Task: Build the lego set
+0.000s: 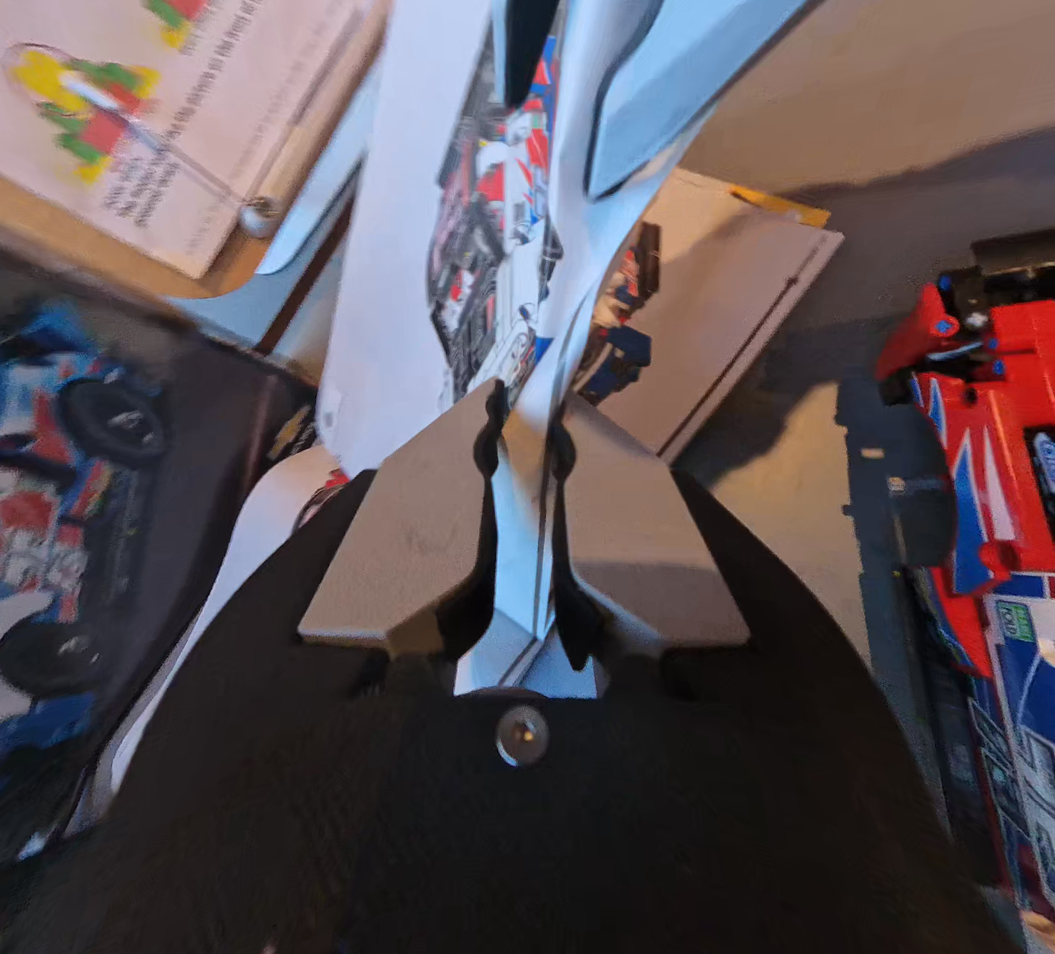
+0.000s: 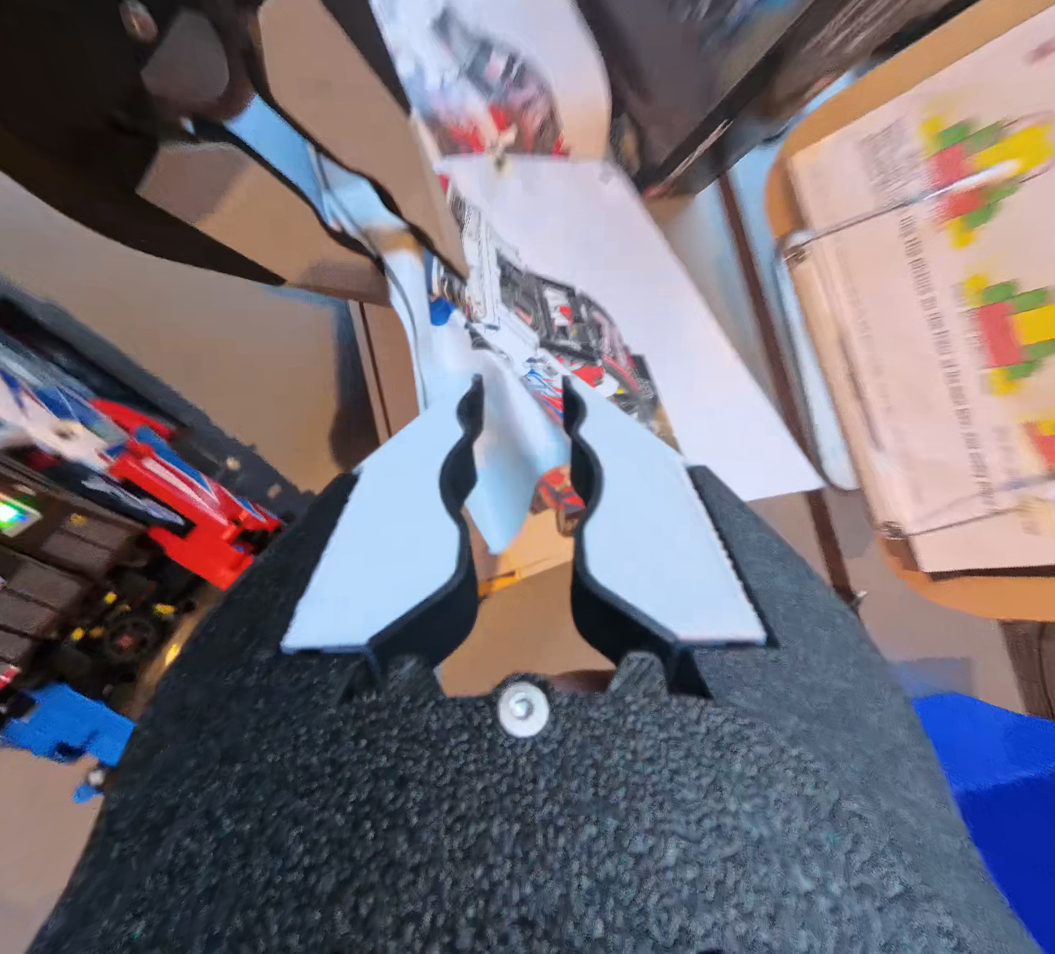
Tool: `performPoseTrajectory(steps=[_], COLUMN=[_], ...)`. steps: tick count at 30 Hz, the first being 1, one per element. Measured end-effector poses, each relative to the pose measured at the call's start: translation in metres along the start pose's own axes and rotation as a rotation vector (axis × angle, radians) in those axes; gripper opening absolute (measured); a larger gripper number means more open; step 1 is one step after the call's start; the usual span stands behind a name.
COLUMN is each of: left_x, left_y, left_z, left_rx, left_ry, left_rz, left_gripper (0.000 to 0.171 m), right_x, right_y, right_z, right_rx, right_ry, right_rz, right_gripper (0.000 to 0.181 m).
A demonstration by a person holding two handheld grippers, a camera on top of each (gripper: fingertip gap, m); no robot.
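Observation:
My left gripper (image 1: pixel 528 401) is shut on a white page of the instruction booklet (image 1: pixel 399 184), which it holds up off the table. Printed car pictures show on the open pages. In the right wrist view the left gripper (image 2: pixel 422 253) is at upper left, pinching the page. My right gripper (image 2: pixel 522 390) is open, with a loose page fold of the booklet (image 2: pixel 599 270) lying between its jaws without being clamped. Its pale fingers (image 1: pixel 645 70) show blurred at the top of the left wrist view. A red, blue and white Lego car (image 1: pixel 982 413) stands to the right, also visible in the right wrist view (image 2: pixel 171 481).
The set's dark box (image 1: pixel 85 441) with a car picture lies left of the booklet. A sheet with coloured brick pictures (image 1: pixel 143 41) (image 2: pixel 942 327) sits on a round wooden board. A blue part (image 2: pixel 63 727) lies near the car. A blue object (image 2: pixel 999 784) is at lower right. The left gripper's tips are roughly 7 cm from the right gripper's.

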State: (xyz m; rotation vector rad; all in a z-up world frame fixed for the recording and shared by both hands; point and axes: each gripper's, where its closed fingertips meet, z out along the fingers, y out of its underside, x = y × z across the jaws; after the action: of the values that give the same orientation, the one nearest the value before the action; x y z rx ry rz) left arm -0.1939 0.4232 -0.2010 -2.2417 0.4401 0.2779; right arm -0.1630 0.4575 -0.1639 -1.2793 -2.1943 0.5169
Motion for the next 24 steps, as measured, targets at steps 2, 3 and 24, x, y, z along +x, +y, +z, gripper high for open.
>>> performPoseTrajectory(steps=[2,3,24], left_x=[-0.018,-0.029,-0.024], left_y=[0.003,0.008,0.203], left_z=[-0.021,-0.033,-0.244], left_rx=[0.072,0.104,0.297], left_ry=[-0.101,-0.163,-0.551], left_rz=[-0.053,-0.085,-0.830], left_gripper=[0.007,0.000,0.010], right_x=[0.002,0.005,-0.033], right_y=[-0.028,-0.039,0.145], right_z=[-0.030,-0.048,-0.052], right_rx=[0.138,0.221,0.304], right_ry=[0.064,0.099,0.026], right_rz=[0.030,0.057,0.551], right_gripper=[0.033,0.036,0.036])
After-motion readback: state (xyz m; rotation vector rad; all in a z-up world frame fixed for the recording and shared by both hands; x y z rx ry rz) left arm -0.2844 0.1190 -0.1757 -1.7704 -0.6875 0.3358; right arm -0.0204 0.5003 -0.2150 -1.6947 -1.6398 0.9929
